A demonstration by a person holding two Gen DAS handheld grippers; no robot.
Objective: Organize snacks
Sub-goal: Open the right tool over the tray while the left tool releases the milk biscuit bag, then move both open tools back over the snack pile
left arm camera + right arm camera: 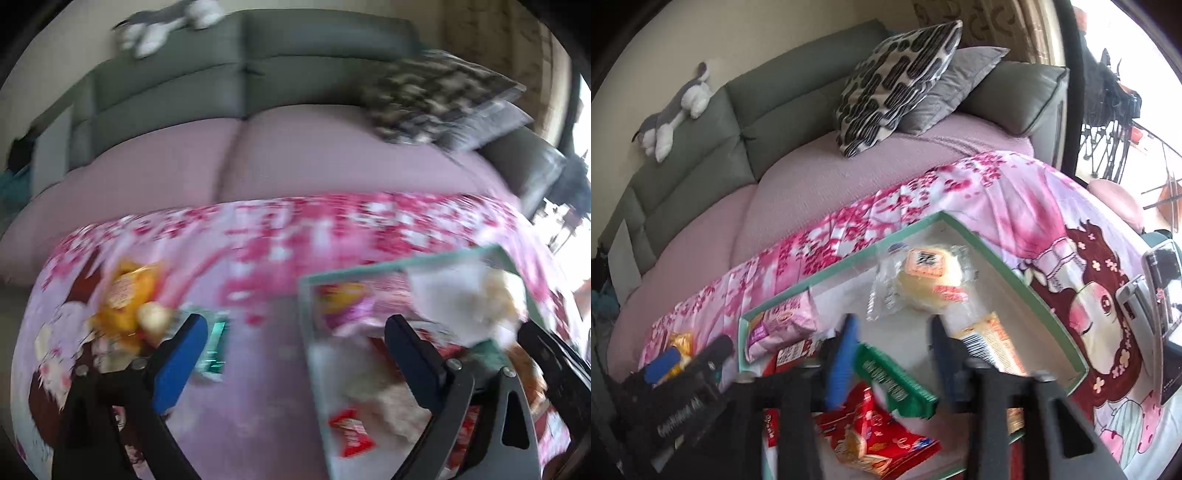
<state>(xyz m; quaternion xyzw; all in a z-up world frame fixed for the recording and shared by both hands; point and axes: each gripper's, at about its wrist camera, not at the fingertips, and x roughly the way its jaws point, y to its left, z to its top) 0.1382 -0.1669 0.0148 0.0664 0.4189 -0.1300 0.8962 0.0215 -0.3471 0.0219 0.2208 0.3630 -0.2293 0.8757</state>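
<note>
Green-rimmed box (pixel 1015 271) is crowded, so the right hand-held gripper (pixel 892 354) — jaws apart, empty — risks nudging the wrapped bun (pixel 929 280). Left hand-held gripper (pixel 295 332) — also open, blurred — may miss the yellow packet (pixel 127 306).

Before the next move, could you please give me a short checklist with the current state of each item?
1. Left tool open and empty: ok.
2. Right tool open, holding nothing: ok.
3. Green-rimmed box has room left: ok, bare floor shows near the wrapped bun.
4. Snacks remain outside the box: ok, an orange packet lies on the pink blanket.
5. Left view sharp enough to aim: not ok, blurred.
6. Green bar lies inside the box: ok.
</note>
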